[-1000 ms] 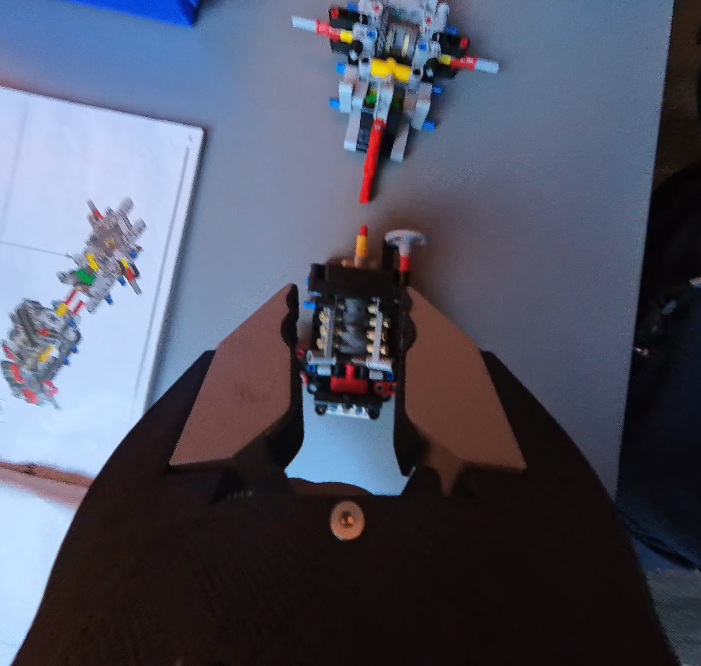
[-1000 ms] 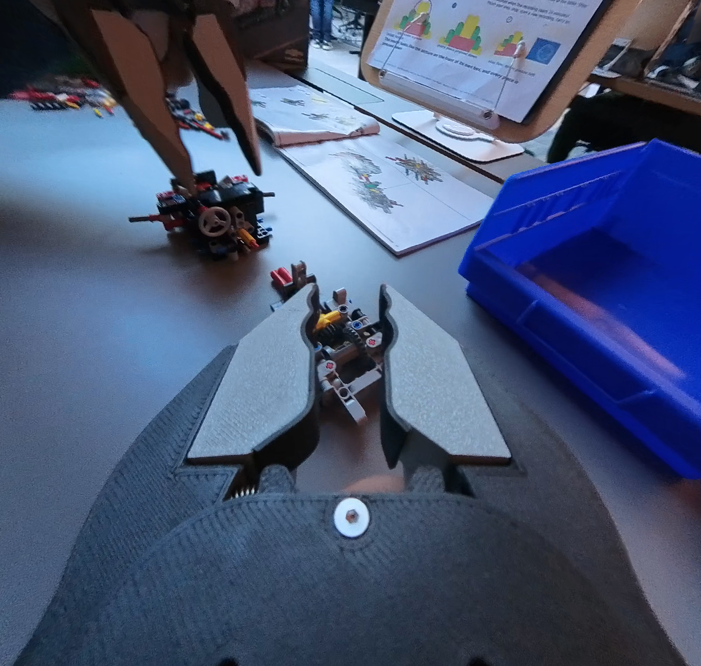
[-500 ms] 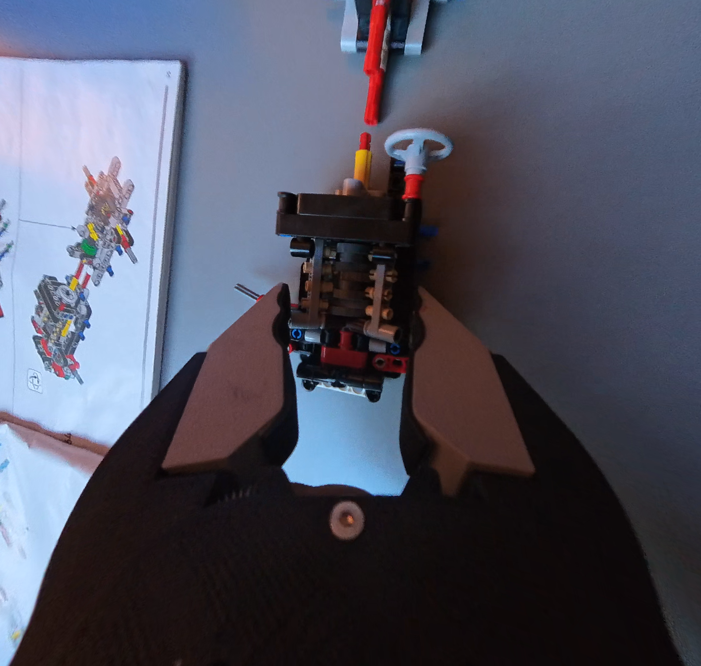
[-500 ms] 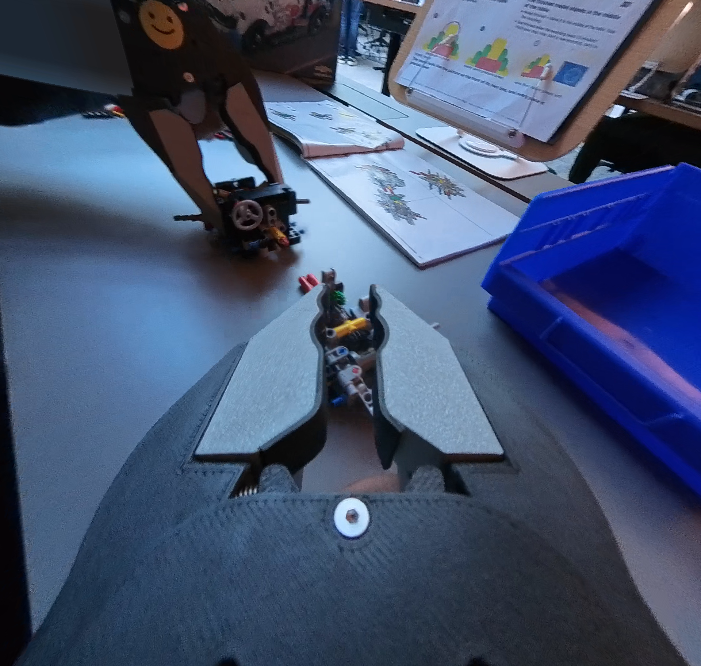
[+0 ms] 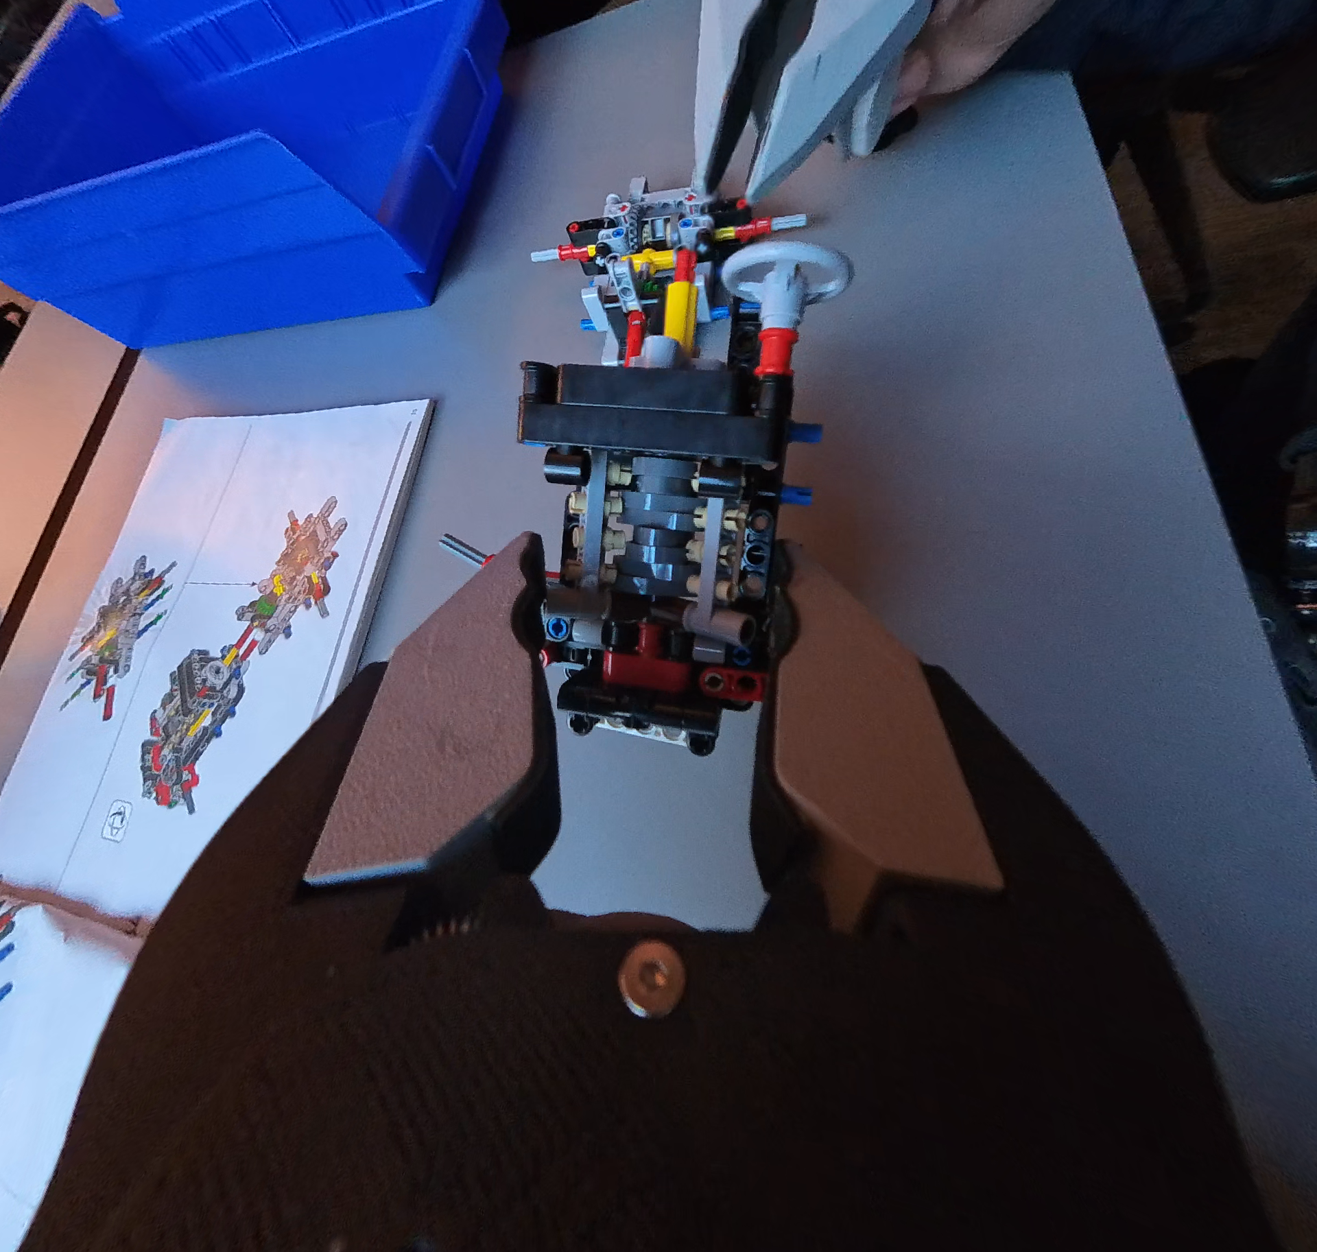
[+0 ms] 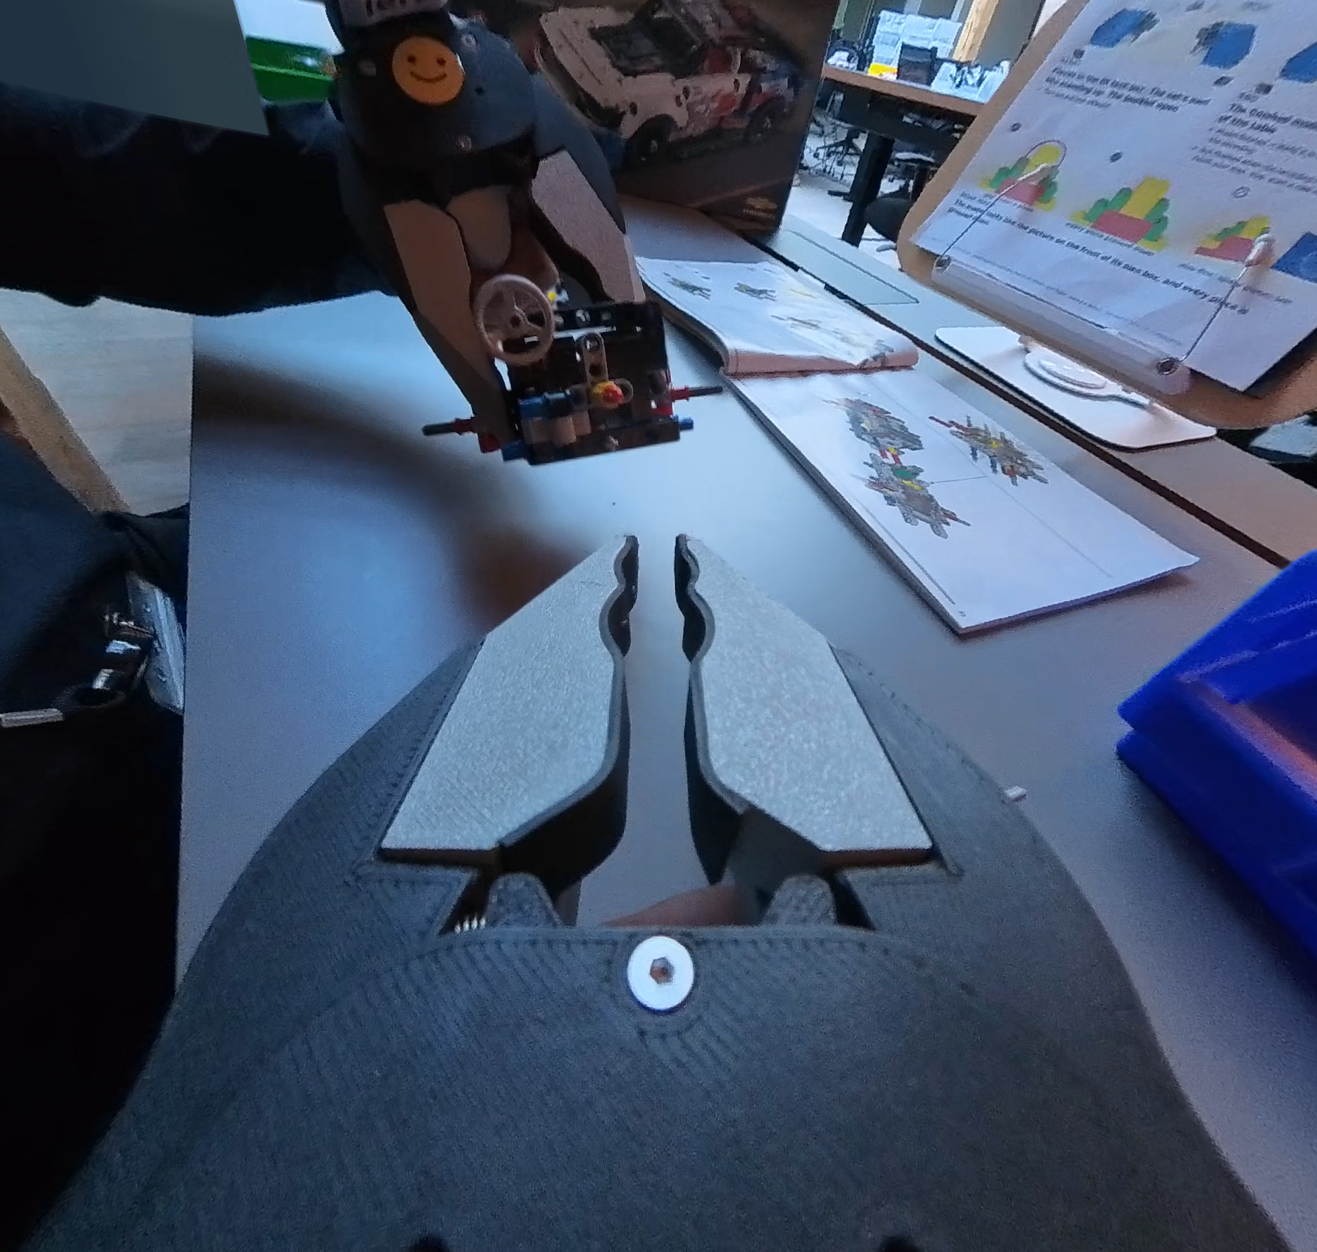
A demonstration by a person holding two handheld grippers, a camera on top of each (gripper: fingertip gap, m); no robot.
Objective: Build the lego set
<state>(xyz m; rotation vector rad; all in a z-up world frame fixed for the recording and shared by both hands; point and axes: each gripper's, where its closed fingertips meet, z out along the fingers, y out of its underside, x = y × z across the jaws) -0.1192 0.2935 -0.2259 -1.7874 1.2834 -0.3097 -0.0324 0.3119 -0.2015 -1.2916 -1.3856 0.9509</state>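
Grey desk (image 5: 962, 434) fills most of both views. A blue bin (image 5: 249, 149) sits at its far left corner as my left camera sees it, and an open instruction booklet (image 5: 235, 576) lies flat beside my left gripper (image 5: 656, 562).

That left gripper is spread wide and clamped on a black brick-built assembly (image 5: 656, 419). One finger presses each flank near the rear end, by the red parts. A pale steering wheel (image 5: 784, 270) stands on a red stalk at its front. From the right camera I see this assembly (image 6: 584, 391) hanging clear of the desk in the gripper, tilted, with thin axles poking out on both sides.

Ahead of it, on the desk, lies a second assembly in light grey (image 5: 656, 241) with yellow, red and blue pins and axles sticking out left and right.

My right gripper (image 6: 656, 548) is nearly closed, with only a thin slit left between the wavy fingertips. The desk shows through the slit, and I see nothing between the pads there. In the left view its pale fingers come down from above, held by a hand (image 5: 983, 20), with the tips at the far end of the grey assembly. I cannot tell whether they touch it.

Beyond the booklet stand a dark box with a car picture (image 6: 677, 77) and a wooden stand carrying a printed sheet (image 6: 1140, 184).
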